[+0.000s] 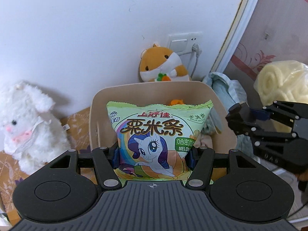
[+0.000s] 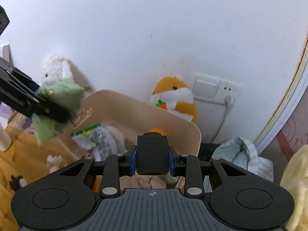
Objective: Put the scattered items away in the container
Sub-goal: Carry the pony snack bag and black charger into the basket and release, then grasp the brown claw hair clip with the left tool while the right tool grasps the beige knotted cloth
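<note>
Green snack bag (image 1: 154,140) clamped in left gripper (image 1: 154,154), black block (image 2: 152,154) in right gripper (image 2: 152,159); beige bin (image 1: 221,104) just ahead — clear rim, then let go.

Domestic room, most likely a bedroom corner. Evidence: a wall switch-and-socket plate (image 1: 184,43) with a cable plugged in; directly below it a plush hamster (image 1: 161,65), and well to its left a white plush rabbit (image 1: 28,123). To its lower right lie crumpled clothes (image 1: 227,94) and a rolled yellow blanket (image 1: 283,84).
</note>
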{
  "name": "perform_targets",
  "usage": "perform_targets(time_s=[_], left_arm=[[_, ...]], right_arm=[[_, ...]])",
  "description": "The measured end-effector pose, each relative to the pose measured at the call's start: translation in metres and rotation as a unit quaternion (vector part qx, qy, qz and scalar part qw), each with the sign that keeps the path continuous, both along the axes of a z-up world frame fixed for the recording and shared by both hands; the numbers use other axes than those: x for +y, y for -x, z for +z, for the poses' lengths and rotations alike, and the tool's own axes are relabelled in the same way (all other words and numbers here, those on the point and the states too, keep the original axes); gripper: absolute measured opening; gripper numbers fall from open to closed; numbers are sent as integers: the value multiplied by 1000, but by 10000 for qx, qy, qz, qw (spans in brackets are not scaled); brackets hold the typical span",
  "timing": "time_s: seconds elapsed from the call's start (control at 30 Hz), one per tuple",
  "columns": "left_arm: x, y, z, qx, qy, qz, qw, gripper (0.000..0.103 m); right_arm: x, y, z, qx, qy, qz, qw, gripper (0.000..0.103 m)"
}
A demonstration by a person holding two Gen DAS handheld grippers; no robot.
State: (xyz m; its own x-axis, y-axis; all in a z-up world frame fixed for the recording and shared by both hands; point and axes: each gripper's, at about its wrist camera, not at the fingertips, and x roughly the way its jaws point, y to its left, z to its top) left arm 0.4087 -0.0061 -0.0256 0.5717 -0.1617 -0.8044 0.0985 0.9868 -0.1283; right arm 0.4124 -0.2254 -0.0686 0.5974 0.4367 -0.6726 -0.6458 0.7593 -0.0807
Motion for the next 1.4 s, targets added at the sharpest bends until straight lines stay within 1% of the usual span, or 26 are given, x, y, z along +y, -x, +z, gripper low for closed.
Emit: perform_targets(time_s=[0.1,0.2,0.27,0.43,0.57,0.63,0.7,0.73,0.77,0.8,0.83,0.87,0.93,1.0,1.07,1.1,1.17,1.23,1.33,1.4], left_arm=[[-9,-18,-11,62,-119,107,9999,62],[-16,-32,-24,198,-249,167,9994,62],[-20,-39,-33,198,-336,179,9991,62],[-33,-49,-50,266,-660,196,9973,62],[-37,-54,-60,367,-759,170,9963,63],[-38,-55,-62,361,-805,134,9960,63],[-38,-55,-63,371,-795,129,9961,66],[-38,-55,-63,383,-772,149,9962,72],[-38,-55,-63,379,-769,191,9961,77],[-37,-55,-63,358,-770,241,9961,78],[-36,-54,-62,341,-772,264,9961,79],[-34,-54,-62,329,-783,289,9960,79],[-31,-53,-61,305,-853,357,9952,79],[-26,-52,-60,296,-890,437,9946,79],[-20,-51,-59,330,-873,542,9942,79],[-17,-50,-57,333,-830,574,9943,79],[-11,-46,-52,261,-806,624,9944,79],[-7,-44,-46,193,-823,680,9941,79],[1,-41,-39,145,-730,766,9943,79],[5,-39,-35,109,-657,826,9943,79]], right_arm=[[7,-11,-4,12,-48,-115,9999,29],[13,-24,-15,155,-36,-239,9996,29],[16,-30,-24,260,2,-309,9992,29],[21,-42,-48,515,135,-431,9977,29],[21,-51,-63,730,165,-529,9958,29],[20,-53,-68,768,155,-549,9954,29],[21,-55,-74,792,186,-552,9952,29],[22,-55,-76,832,197,-543,9949,29],[23,-56,-78,870,202,-529,9946,39],[24,-56,-79,878,203,-531,9945,40],[24,-54,-78,859,175,-547,9947,45],[24,-54,-77,839,143,-552,9948,55],[23,-51,-73,754,123,-582,9954,67],[22,-47,-68,629,110,-543,9965,70],[21,-45,-63,550,96,-505,9972,79],[19,-43,-60,515,67,-520,9973,80],[14,-39,-56,455,-55,-546,9975,88],[11,-34,-54,381,-126,-571,9976,89],[8,-30,-51,331,-135,-585,9976,90],[7,-27,-49,287,-155,-605,9976,93]])
